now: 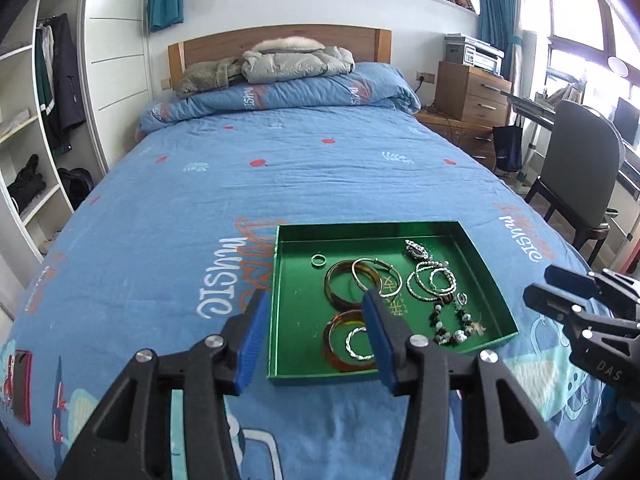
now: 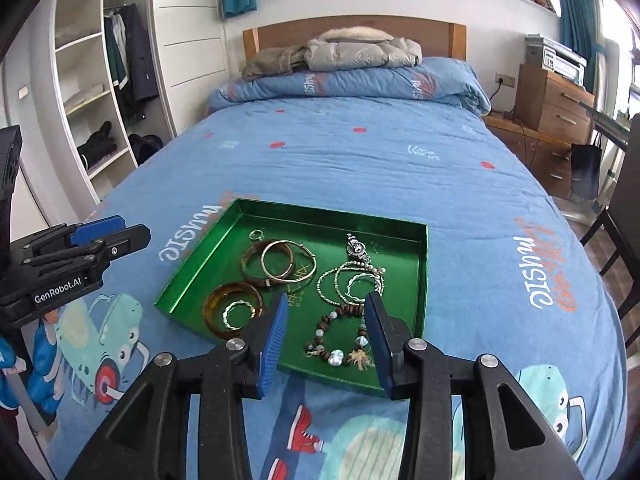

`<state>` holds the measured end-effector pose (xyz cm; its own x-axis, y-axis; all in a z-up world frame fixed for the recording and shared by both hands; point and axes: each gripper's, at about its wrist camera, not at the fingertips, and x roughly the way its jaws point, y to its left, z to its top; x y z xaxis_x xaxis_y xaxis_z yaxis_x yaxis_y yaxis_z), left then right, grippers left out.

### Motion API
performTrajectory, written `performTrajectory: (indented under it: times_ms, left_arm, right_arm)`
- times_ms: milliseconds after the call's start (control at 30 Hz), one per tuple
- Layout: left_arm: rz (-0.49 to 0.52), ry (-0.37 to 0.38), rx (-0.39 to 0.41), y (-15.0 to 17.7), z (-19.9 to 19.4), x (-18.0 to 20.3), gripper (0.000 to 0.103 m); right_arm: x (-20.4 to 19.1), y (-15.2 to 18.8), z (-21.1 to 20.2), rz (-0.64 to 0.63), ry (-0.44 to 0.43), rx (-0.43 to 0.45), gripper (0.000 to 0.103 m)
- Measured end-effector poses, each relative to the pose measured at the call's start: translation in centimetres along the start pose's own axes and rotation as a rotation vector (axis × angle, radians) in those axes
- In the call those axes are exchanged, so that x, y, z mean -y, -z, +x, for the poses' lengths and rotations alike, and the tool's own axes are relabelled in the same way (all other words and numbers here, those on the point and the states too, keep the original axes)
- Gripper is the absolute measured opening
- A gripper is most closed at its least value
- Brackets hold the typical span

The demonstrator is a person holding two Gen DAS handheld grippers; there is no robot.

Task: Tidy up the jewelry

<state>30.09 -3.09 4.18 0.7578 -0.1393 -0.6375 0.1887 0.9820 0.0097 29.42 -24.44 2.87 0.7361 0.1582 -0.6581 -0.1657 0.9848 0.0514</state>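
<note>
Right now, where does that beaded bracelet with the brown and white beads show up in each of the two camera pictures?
Left wrist view: the beaded bracelet lies in the near right corner of the green tray, right of the left gripper.
Right wrist view: it lies low in the centre, framed between the fingers of the open right gripper.
Shared landmark: the amber bangle with a small silver ring inside it, left of the bracelet in both views.

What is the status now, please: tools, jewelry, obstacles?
Left tool open, empty. Right tool open, empty, above beaded bracelet. All jewelry lies in green tray on bed. Nothing blocks the tray.
</note>
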Motion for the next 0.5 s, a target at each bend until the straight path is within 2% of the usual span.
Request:
performTrajectory:
  times_ms: [67, 167, 267, 367, 500]
  left_arm:
    - [-0.009, -0.026, 0.021, 1.1, -2.2, -0.3, 0.046]
    - [-0.038, -0.048, 0.068, 3.0, -5.4, -0.9, 0.046]
    - [-0.044, -0.049, 0.068, 4.5, -8.0, -0.9, 0.046]
    - [-0.045, -0.083, 0.062, 5.5, -10.2, -0.8, 0.047]
    - [-0.042, -0.113, 0.103, 6.4, -13.4, -0.6, 0.051]
  right_arm:
    - [-0.9, 0.6, -2.5, -0.006, 0.021, 0.039, 0.061]
    - [-2.1, 1.8, -6.3, 0.001, 0.038, 0.093, 0.070]
    - [-3.1, 3.3, -9.3, 0.000, 0.048, 0.127, 0.079]
    - [-4.1, 4.9, -11.8, -0.006, 0.062, 0.152, 0.086]
    - [-5.4, 6.5, -14.4, -0.026, 0.074, 0.183, 0.093]
